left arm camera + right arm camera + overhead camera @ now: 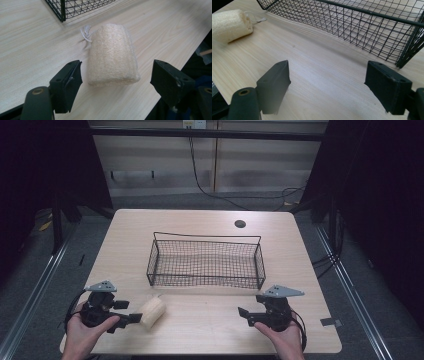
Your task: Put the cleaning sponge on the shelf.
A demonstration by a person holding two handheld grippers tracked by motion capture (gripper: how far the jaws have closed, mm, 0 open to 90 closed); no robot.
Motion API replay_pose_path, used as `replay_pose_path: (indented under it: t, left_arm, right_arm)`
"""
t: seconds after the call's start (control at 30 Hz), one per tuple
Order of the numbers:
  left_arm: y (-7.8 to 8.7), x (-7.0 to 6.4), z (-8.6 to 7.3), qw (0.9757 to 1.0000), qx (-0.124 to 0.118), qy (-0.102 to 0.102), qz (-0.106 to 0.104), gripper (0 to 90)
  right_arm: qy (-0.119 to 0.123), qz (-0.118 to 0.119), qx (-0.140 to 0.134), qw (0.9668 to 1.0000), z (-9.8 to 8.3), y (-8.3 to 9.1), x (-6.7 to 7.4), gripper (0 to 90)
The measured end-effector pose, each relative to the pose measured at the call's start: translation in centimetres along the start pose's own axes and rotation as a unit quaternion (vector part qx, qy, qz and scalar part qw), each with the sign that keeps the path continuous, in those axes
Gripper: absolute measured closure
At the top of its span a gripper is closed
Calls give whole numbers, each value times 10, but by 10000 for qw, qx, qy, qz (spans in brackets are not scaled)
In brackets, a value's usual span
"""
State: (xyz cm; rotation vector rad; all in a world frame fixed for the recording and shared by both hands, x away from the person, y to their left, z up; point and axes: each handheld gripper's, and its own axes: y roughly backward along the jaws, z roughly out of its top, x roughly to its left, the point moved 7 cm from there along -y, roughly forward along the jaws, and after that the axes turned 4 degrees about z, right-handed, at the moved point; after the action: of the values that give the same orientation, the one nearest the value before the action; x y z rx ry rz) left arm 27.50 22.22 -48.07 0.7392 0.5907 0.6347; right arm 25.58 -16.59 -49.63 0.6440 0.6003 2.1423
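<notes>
Loofah (113, 57) lay near desk's front-left edge, just outside wire basket (205, 280) | left gripper (116, 82) spread wide, straddling its near end, untouched | right gripper (327, 86) released, empty | we judged: advance, centre, clench gently.

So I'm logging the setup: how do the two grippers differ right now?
The left gripper has the loofah sponge lying between its open jaws on the table; the right gripper has bare wood between its jaws. The left points at the sponge, the right toward the wire basket. Both are open and hand-held.
</notes>
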Motion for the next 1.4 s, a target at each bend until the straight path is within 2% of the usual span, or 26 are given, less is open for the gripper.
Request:
replay_pose_path:
  t: [0.17,0.23,0.33,0.43,0.47,0.5,0.57,0.67,0.7,0.77,0.93,1.03,1.07,1.1,1.23,1.27,1.3,1.4]
  left_arm:
    - [3,-5,9,9999,153,-48,9,237]
    - [4,-5,11,9994,310,-132,111,237]
    - [5,-8,14,9987,466,-197,108,217]
    - [4,-9,17,9965,701,-383,226,171]
    - [4,-9,17,9965,701,-383,226,166]
    - [3,-10,18,9955,774,-484,256,167]
    - [3,-14,22,9955,812,-463,174,167]
    - [3,-14,24,9945,904,-451,266,209]
    - [1,-17,25,9929,1048,-502,238,214]
    - [-1,-21,27,9917,1159,-491,245,216]
    - [-4,-26,36,9901,1264,-566,249,217]
    - [-5,-26,43,9901,1261,-570,250,217]
    - [-6,-27,45,9894,1326,-540,232,217]
    - [-8,-29,47,9878,1425,-603,184,216]
    - [-12,-28,48,9858,1566,-585,133,216]
    - [-12,-28,48,9858,1566,-585,133,216]
    - [-13,-25,49,9836,1714,-545,136,216]
    - [-16,-20,52,9820,1819,-460,213,202]
  right_arm:
    - [-77,90,123,9999,-3,-2,1,195]
    - [-72,141,134,9998,-3,-2,2,195]
    - [-50,163,135,9998,-3,-2,4,195]
    - [-58,177,195,9996,-5,-4,5,195]
    - [-58,177,195,9996,-5,-4,5,195]
    - [-54,178,207,9996,-5,-4,5,195]
    - [-55,191,180,9996,-4,-4,6,195]
    - [-77,194,163,9996,-4,-4,6,195]
    - [-78,199,170,9996,-4,-4,6,195]
    - [-59,201,173,9996,-4,-4,6,195]
    - [-33,217,151,9996,-4,-3,7,195]
    - [-13,226,146,9996,-4,-3,8,195]
    - [-22,234,150,9996,-4,-4,8,195]
    - [-17,241,179,9995,-4,-4,8,195]
    - [6,249,192,9995,-5,-5,9,195]
    - [-2,255,205,9995,-5,-5,9,195]
    - [-5,259,214,9994,-5,-5,9,195]
    - [-19,266,216,9994,-5,-6,9,195]
